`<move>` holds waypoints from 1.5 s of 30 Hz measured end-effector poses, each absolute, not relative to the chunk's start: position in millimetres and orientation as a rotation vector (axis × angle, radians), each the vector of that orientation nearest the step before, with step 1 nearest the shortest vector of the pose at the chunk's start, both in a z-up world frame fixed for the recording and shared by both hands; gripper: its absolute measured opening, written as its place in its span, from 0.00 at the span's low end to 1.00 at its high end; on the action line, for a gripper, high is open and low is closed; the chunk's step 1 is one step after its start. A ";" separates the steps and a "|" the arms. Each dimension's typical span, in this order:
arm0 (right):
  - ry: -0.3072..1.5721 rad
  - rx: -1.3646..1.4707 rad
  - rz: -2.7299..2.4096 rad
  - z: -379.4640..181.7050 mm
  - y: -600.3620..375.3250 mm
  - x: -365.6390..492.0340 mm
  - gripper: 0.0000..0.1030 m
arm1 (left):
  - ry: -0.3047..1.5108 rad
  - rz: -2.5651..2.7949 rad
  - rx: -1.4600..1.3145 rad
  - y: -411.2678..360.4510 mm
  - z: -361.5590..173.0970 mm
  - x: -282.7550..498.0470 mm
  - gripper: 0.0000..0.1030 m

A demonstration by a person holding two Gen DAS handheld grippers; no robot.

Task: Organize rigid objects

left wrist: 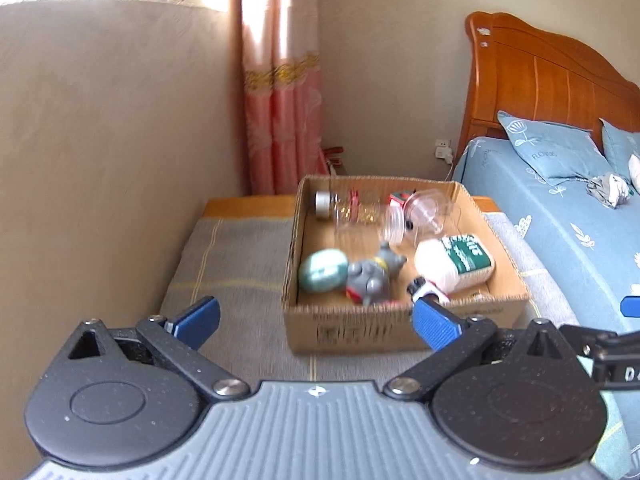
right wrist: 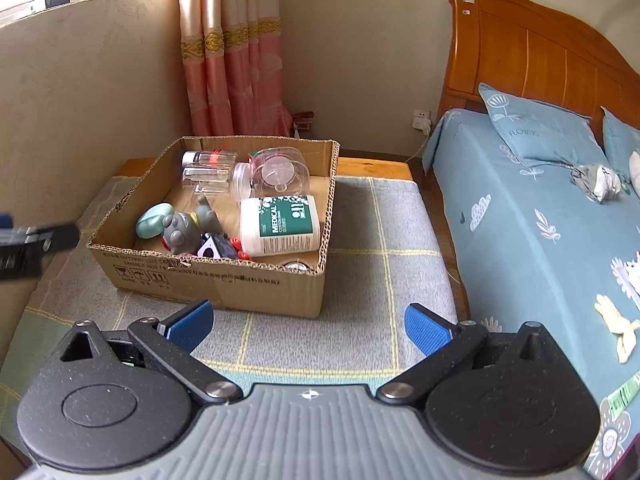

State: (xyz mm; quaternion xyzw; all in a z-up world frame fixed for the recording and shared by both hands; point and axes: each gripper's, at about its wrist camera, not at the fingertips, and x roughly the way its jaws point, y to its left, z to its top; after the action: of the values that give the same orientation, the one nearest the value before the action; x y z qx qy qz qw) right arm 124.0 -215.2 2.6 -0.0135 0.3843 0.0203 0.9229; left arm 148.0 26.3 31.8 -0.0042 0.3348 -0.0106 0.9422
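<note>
An open cardboard box (left wrist: 360,332) (right wrist: 208,280) stands on a grey checked cloth. Inside lie clear plastic jars (right wrist: 212,172) (left wrist: 356,216), a white tub with a green label (right wrist: 280,220) (left wrist: 456,260), a grey toy figure (right wrist: 188,224) (left wrist: 372,276) and a pale green oval case (right wrist: 152,220) (left wrist: 322,270). My left gripper (left wrist: 316,322) hangs open in front of the box's near wall, nothing between its blue pads. My right gripper (right wrist: 308,326) is open over the cloth, short of the box's near right corner, and empty.
A bed with a blue floral sheet (right wrist: 540,220) and wooden headboard (right wrist: 540,48) runs along the right. A pink curtain (right wrist: 236,60) hangs in the back corner. Part of the left tool (right wrist: 28,244) shows at the left edge of the right wrist view.
</note>
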 end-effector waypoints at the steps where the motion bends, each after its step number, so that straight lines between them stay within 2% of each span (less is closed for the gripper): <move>1: 0.789 -0.025 0.044 3.4 -214.0 121.3 1.00 | 0.699 -0.022 -0.023 27.5 30.4 142.1 0.99; 11: 0.771 -0.020 0.059 9.2 -206.9 105.5 1.00 | 0.726 -0.049 0.067 -1.3 32.3 110.8 0.99; 45: 0.776 -0.021 0.076 10.5 -206.9 103.6 1.00 | 0.724 0.015 0.101 -3.0 37.5 111.0 0.99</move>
State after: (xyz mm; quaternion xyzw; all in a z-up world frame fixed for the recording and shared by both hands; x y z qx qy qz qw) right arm 103.6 -206.9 10.5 -0.0100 0.3780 0.0369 0.9250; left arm 111.0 -3.0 37.5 0.0493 0.3538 0.0071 0.9340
